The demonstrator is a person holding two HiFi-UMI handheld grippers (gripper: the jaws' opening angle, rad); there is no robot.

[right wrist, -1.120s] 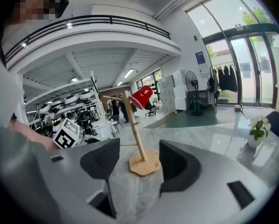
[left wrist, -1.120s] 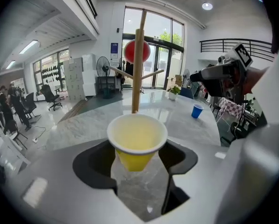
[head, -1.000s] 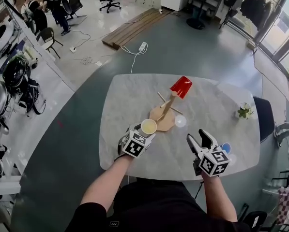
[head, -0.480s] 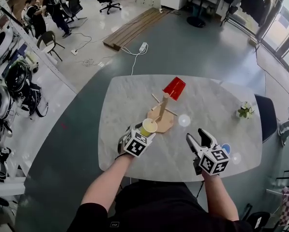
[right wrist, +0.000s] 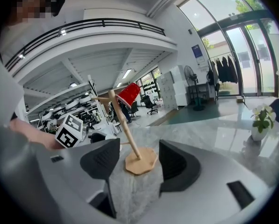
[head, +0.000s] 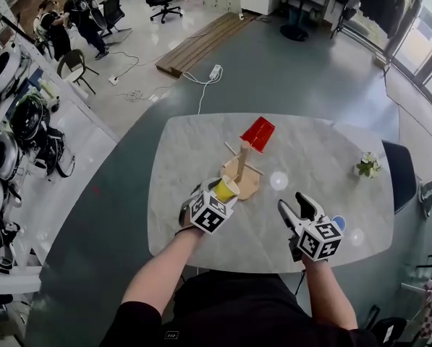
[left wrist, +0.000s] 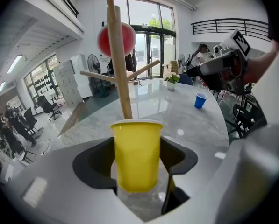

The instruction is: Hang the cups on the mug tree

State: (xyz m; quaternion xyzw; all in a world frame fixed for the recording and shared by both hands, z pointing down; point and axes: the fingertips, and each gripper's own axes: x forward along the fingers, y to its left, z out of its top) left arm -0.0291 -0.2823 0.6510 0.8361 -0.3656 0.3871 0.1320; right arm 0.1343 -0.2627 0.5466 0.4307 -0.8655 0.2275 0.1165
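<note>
Left tool (left wrist: 137, 162) grips yellow cup (head: 225, 189); right tool (right wrist: 138, 163) open; three cups, one mug tree (head: 248, 185), red cup (head: 257, 134) hung.

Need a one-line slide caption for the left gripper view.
Left gripper holds a yellow cup before the wooden mug tree, a red cup already hanging on it.

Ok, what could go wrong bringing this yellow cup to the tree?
The yellow cup in the left gripper is close to the mug tree; a bump could tip it or shake off the red cup. The right gripper is open, empty and apart from the mug tree, so nothing steadies it.
</note>
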